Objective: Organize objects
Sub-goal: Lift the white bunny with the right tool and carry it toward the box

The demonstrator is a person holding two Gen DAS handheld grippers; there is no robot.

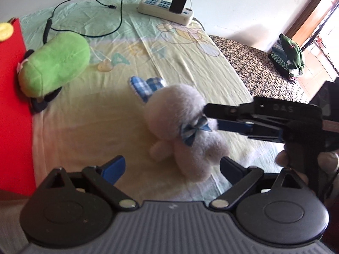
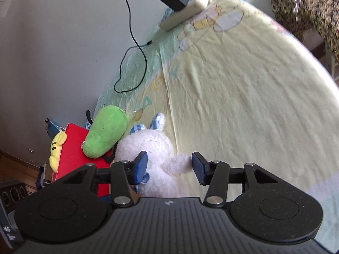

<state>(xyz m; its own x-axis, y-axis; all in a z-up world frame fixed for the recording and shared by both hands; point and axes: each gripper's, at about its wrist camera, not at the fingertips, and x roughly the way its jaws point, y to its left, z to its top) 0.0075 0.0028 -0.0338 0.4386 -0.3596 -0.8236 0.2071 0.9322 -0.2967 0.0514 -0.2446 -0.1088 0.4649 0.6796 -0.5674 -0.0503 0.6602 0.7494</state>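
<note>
White fluffy plush rabbit with blue checked ears and a blue bow [image 1: 182,124] sits upright near the middle of the pale yellow bed sheet [image 1: 101,127], between the fingers of the right claw [image 2: 169,167], whose blue pads stand apart on either side of its body without clearly pressing it. In the left wrist view that right claw reaches in from the right at the rabbit's neck. The left claw [image 1: 171,169] hangs spread wide just short of the rabbit's feet, holding nothing. A green plush toy [image 1: 55,63] lies against the red box [image 1: 12,105] at the bed's left edge, close to the rabbit. A white power strip [image 1: 165,8] with a black cable [image 1: 118,21] lies by the wall. Broad bare sheet stretches right of the rabbit toward the bed's curved far edge.
</note>
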